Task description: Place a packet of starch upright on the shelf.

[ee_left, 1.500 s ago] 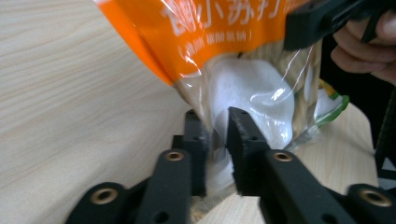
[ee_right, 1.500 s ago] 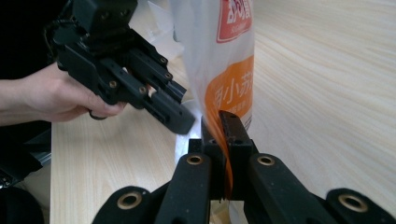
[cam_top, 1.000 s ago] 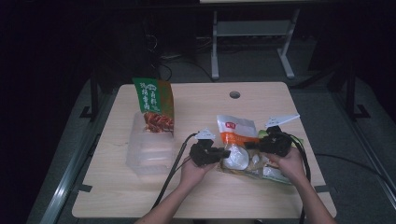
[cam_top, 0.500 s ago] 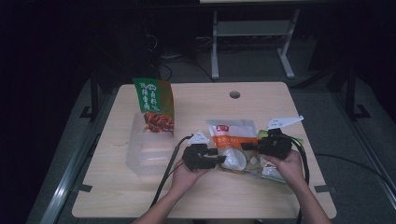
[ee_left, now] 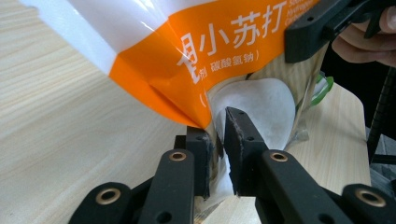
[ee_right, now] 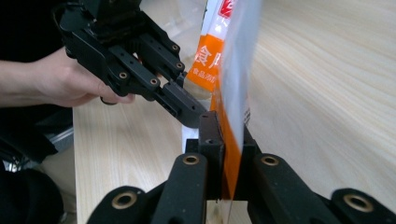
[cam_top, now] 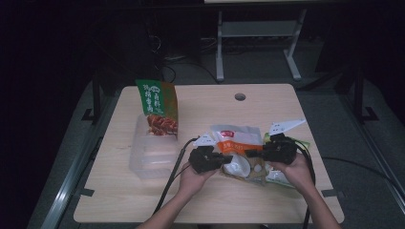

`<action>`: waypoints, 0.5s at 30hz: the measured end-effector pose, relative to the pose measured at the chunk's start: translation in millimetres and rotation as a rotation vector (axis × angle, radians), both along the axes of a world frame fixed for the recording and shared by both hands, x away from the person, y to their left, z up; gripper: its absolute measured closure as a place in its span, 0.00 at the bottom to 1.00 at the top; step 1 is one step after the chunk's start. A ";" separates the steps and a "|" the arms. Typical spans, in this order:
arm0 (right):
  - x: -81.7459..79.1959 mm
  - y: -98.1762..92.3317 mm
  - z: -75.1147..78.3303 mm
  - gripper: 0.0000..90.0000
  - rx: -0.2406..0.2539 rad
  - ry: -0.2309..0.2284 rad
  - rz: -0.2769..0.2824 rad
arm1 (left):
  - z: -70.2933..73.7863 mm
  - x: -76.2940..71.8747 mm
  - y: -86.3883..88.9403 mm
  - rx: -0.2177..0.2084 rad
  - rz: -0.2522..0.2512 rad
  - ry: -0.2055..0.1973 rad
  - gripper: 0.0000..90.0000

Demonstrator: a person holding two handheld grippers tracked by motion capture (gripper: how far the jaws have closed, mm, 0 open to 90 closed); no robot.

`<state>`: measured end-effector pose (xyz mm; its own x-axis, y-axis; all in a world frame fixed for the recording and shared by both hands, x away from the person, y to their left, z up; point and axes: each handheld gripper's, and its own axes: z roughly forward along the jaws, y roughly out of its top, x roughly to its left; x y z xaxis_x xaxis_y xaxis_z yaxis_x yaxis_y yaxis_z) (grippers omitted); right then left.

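An orange and white baking soda bag (cam_top: 237, 139) is held up between my two grippers near the table's front right. My left gripper (cam_top: 224, 160) is shut on the bag's lower left edge; its jaws have just been closing with the bag (ee_left: 224, 42) between them, and the left gripper (ee_left: 217, 140) pinches the thin film. My right gripper (cam_top: 251, 153) is shut on the opposite edge. In the right gripper view the right gripper (ee_right: 224, 140) clamps the orange edge of the bag (ee_right: 233, 56), and the left gripper (ee_right: 194, 114) bites the bag just beyond.
A green snack bag (cam_top: 157, 107) stands upright in a clear plastic container (cam_top: 150, 160) at the table's left. A green-edged packet (cam_top: 282, 179) lies under the right hand. A cable hole (cam_top: 239, 97) sits at the back of the wooden table (cam_top: 119, 200).
The left gripper backed off slightly to the left half a second ago and has come back onto the bag's edge. The right gripper has kept its hold.
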<state>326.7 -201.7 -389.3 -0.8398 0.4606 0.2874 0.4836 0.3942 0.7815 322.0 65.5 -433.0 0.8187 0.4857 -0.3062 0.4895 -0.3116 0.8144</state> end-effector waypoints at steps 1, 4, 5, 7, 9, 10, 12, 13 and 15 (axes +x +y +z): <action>-0.4 1.1 1.0 0.96 -0.012 0.005 0.002 | 0.4 -0.7 -0.7 0.003 0.002 -0.002 0.89; -0.1 4.3 2.8 0.94 -0.051 0.009 0.000 | 0.5 -2.1 -2.3 -0.004 -0.014 0.000 0.90; 0.3 5.3 2.5 0.93 -0.072 0.010 -0.006 | 0.8 -3.5 -3.6 0.004 -0.014 -0.004 0.92; 1.2 6.0 0.5 0.98 -0.095 0.019 -0.007 | 0.9 -4.6 -4.5 0.019 -0.013 -0.019 0.92; 1.1 4.7 -2.0 0.99 -0.086 0.025 -0.024 | 0.8 -4.3 -3.6 0.013 -0.007 -0.011 0.89; 1.4 3.9 -2.3 0.99 -0.082 0.032 -0.027 | 0.9 -4.2 -3.0 0.014 -0.006 -0.010 0.88; 1.4 3.3 -3.0 0.99 -0.072 0.033 -0.033 | 1.4 -4.7 -2.5 0.016 -0.002 -0.012 0.84; 1.3 3.0 -3.3 0.99 -0.056 0.037 -0.032 | 2.3 -5.5 -0.8 0.023 -0.003 -0.018 0.81; 0.8 2.9 -2.7 1.00 -0.037 0.038 -0.029 | 3.5 -9.1 3.9 0.031 0.005 -0.019 0.76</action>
<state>327.5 -198.9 -392.0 -0.8148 0.4952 0.3016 0.5245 0.4079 0.7473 312.8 69.3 -429.5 0.8216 0.4992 -0.2751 0.4755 -0.3342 0.8137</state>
